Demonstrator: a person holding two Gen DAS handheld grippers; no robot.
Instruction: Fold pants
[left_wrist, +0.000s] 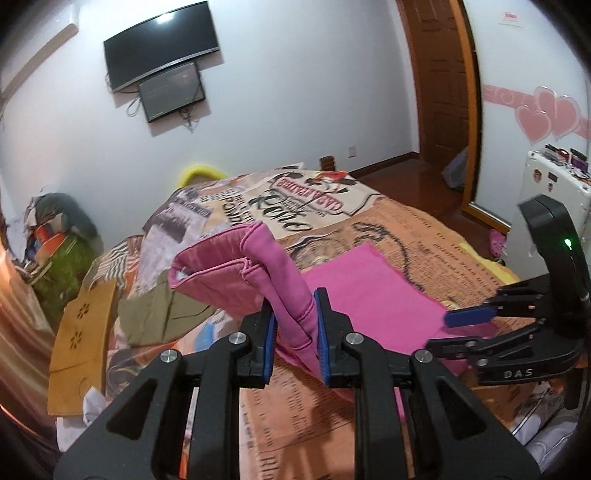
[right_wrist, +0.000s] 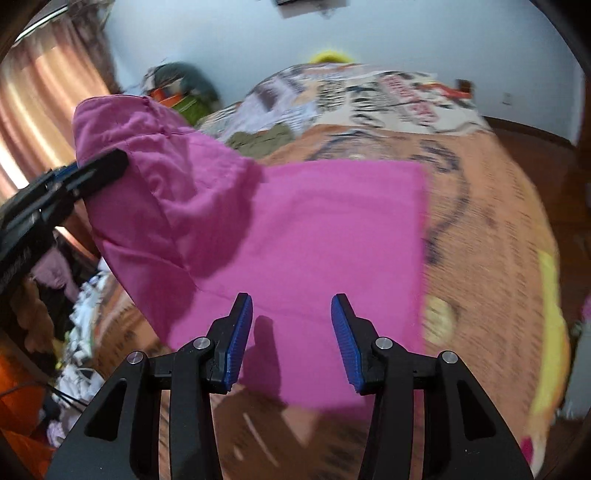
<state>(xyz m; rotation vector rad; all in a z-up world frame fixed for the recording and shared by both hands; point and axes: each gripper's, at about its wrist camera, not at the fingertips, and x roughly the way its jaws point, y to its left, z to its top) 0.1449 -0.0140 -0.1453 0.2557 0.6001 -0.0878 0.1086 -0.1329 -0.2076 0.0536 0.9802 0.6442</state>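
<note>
Pink pants (left_wrist: 373, 291) lie partly flat on the printed bedspread (left_wrist: 413, 229). My left gripper (left_wrist: 295, 321) is shut on a bunched edge of the pants and holds that end lifted, the waistband (left_wrist: 221, 258) curling up to the left. In the right wrist view the pants (right_wrist: 325, 229) spread flat ahead, with the lifted part at the upper left beside the left gripper (right_wrist: 92, 166). My right gripper (right_wrist: 291, 317) is open and empty above the near edge of the flat part. It also shows in the left wrist view (left_wrist: 465, 317) at the right.
An olive garment (left_wrist: 162, 314) lies on the bed left of the pants. A tan cut-out board (left_wrist: 81, 347) leans at the bed's left edge. Clutter piles at the far left (left_wrist: 55, 236). A white appliance (left_wrist: 550, 192) stands at the right by the wooden door (left_wrist: 439, 77).
</note>
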